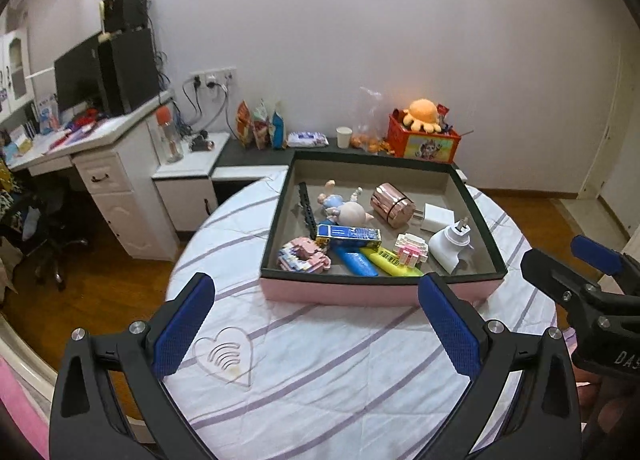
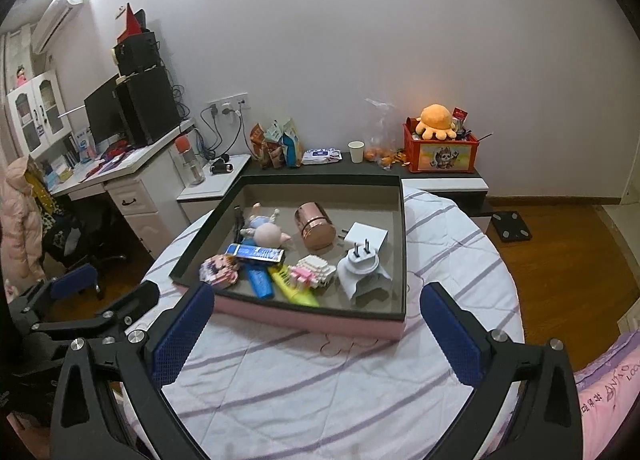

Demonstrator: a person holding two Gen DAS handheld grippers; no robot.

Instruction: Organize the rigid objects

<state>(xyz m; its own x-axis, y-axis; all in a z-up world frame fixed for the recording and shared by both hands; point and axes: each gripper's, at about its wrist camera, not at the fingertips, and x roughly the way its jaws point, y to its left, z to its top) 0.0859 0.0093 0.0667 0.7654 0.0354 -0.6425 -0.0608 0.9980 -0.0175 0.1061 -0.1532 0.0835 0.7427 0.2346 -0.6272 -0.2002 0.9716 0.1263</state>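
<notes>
A pink box with a dark rim (image 1: 380, 292) (image 2: 304, 318) stands on the round striped table (image 1: 320, 372) (image 2: 320, 380). Inside lie a baby doll (image 1: 344, 208) (image 2: 266, 230), a copper cylinder (image 1: 392, 204) (image 2: 316, 226), a white charger cube (image 1: 438, 218) (image 2: 368, 236), a white plug adapter (image 1: 452, 246) (image 2: 362, 272), a blue box (image 1: 348, 234) (image 2: 256, 253), blue and yellow markers (image 1: 356, 260) (image 2: 260, 280) and two block figures (image 1: 304, 256) (image 2: 314, 270). My left gripper (image 1: 320, 324) is open and empty, short of the box. My right gripper (image 2: 316, 328) is open and empty at the box's near edge.
A low dark shelf behind the table holds snack bags (image 1: 260, 126) (image 2: 276, 144), a paper cup (image 1: 344, 136) (image 2: 356, 151) and a red crate with an orange plush (image 1: 424, 132) (image 2: 438, 140). A white desk with a monitor (image 1: 80, 76) (image 2: 104, 110) stands left. Wooden floor surrounds the table.
</notes>
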